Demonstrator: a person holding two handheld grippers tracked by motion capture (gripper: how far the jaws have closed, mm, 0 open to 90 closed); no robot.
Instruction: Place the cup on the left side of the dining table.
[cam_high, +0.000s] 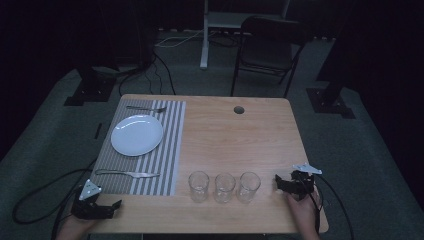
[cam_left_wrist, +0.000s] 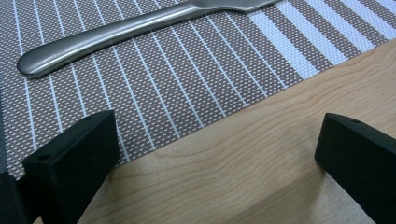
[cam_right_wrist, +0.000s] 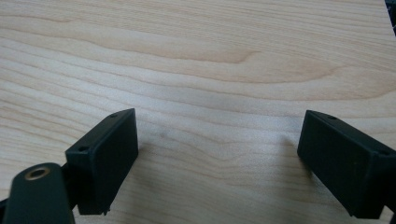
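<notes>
jaws stand wide apart on both claws, and neither holds anything. the left gripper (cam_high: 109, 207) rests low at the near left corner of the table (cam_high: 235, 135), its tips aimed toward the middle. in the left gripper view its two black jaws straddle bare wood right at the near edge of the striped placemat (cam_left_wrist: 154, 88). just ahead of it, on that mat, lies the knife (cam_left_wrist: 116, 32), handle end nearest the claw and blade running away from it. that placing looks deliberate: the handle is the easy part to pinch, and it is the closest thing to this claw.

the right gripper (cam_high: 280, 184) sits at the near right corner, with a hand (cam_high: 302, 210) behind it. its tips point across toward the row of three empty glasses (cam_high: 224, 187), the nearest one just beside it but apart. in the right gripper view there is plain wood grain between and beyond the jaws.

farther from the left claw, past the knife, the white plate (cam_high: 136, 135) sits in the middle of the mat, and the fork (cam_high: 146, 108) lies beyond it at the far edge. my guess is that the setting is partly laid and a glass goes to it next.
</notes>
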